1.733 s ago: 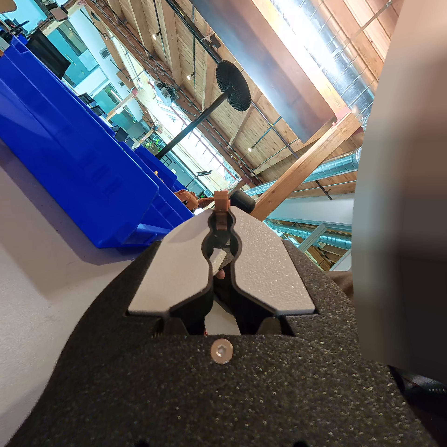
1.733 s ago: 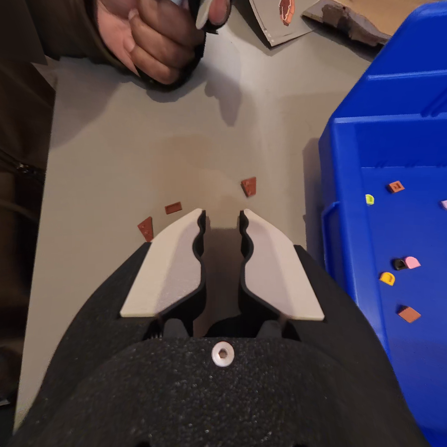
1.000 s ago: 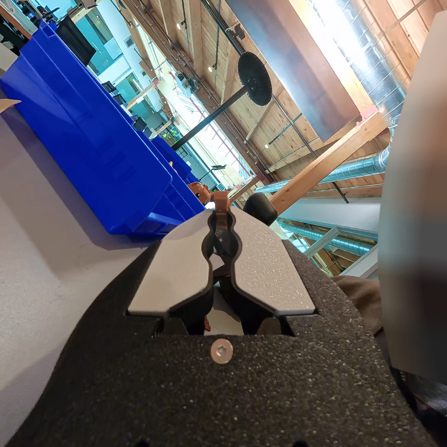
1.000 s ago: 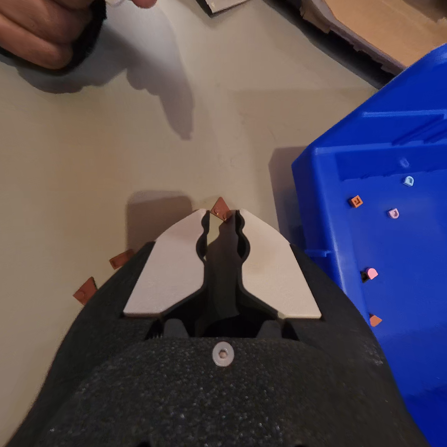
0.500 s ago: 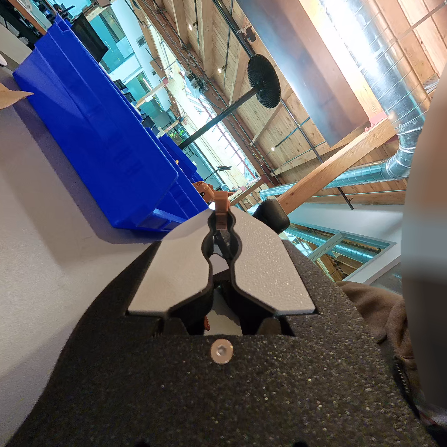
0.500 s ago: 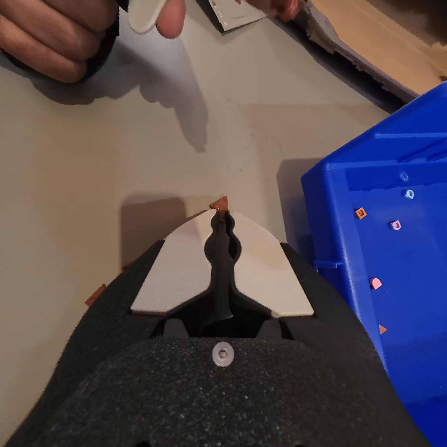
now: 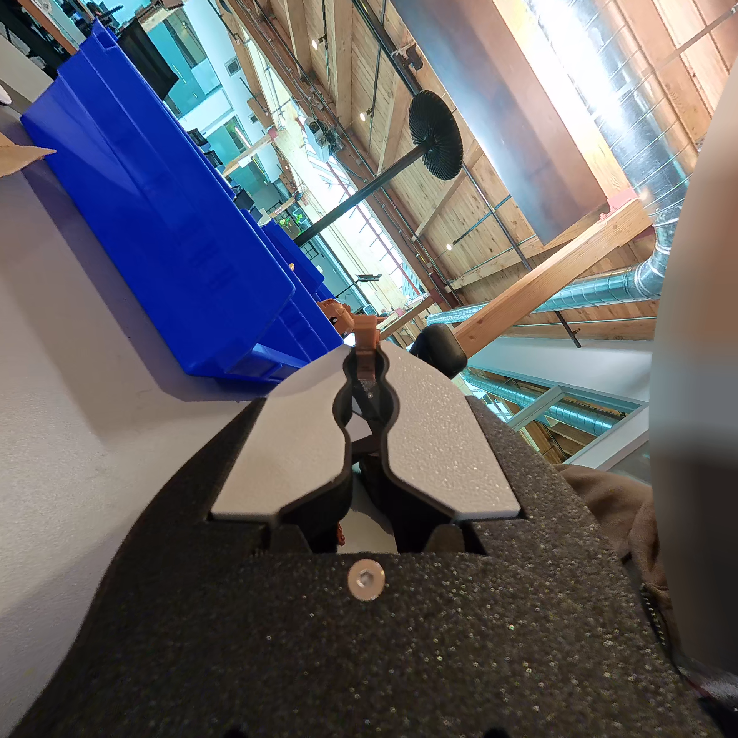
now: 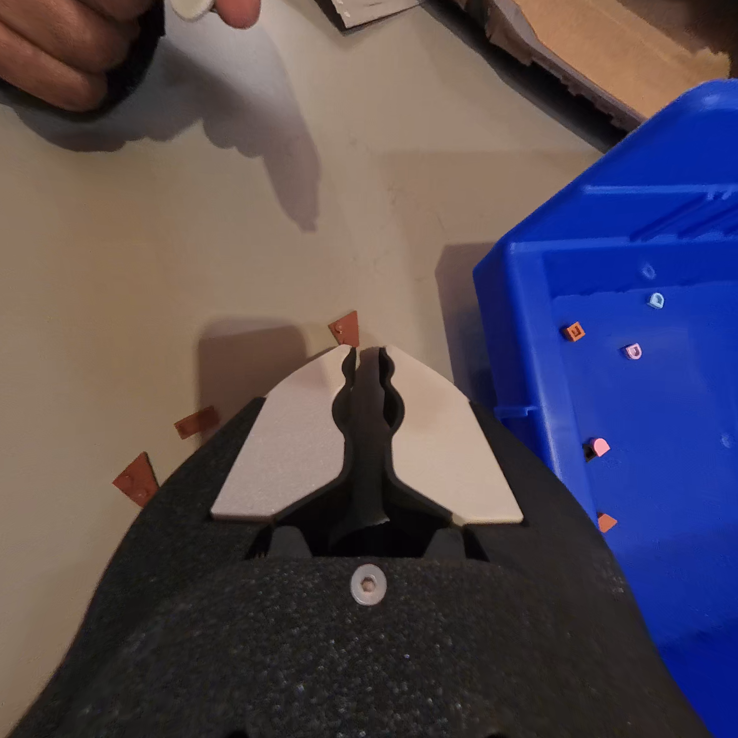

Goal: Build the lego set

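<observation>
My left gripper (image 7: 366, 348) points up over the table and is shut on a small light-brown toy piece (image 7: 366, 329) that sticks out past the fingertips. A brown toy figure head (image 7: 337, 313) shows just behind it, by the blue bin (image 7: 159, 223). My right gripper (image 8: 367, 350) hovers low over the beige table (image 8: 120, 259) with its jaws a little apart and nothing between them. A small brown wedge plate (image 8: 345, 328) lies flat on the table just ahead of its left fingertip (image 8: 344, 353); I cannot tell whether they touch.
Two more brown plates (image 8: 197, 422) (image 8: 133, 479) lie left of my right gripper. A blue bin (image 8: 519, 319) with several small coloured pieces stands close on the right. A hand (image 8: 60, 52) is at the top left. Cardboard (image 8: 599, 52) lies at the back right. My hands' fingertips stand some 15 centimetres from each other.
My right jaws closed at the wedge plate's corner half a second ago and have parted again; the plate lies on the table. My left gripper keeps its hold and has tilted slightly.
</observation>
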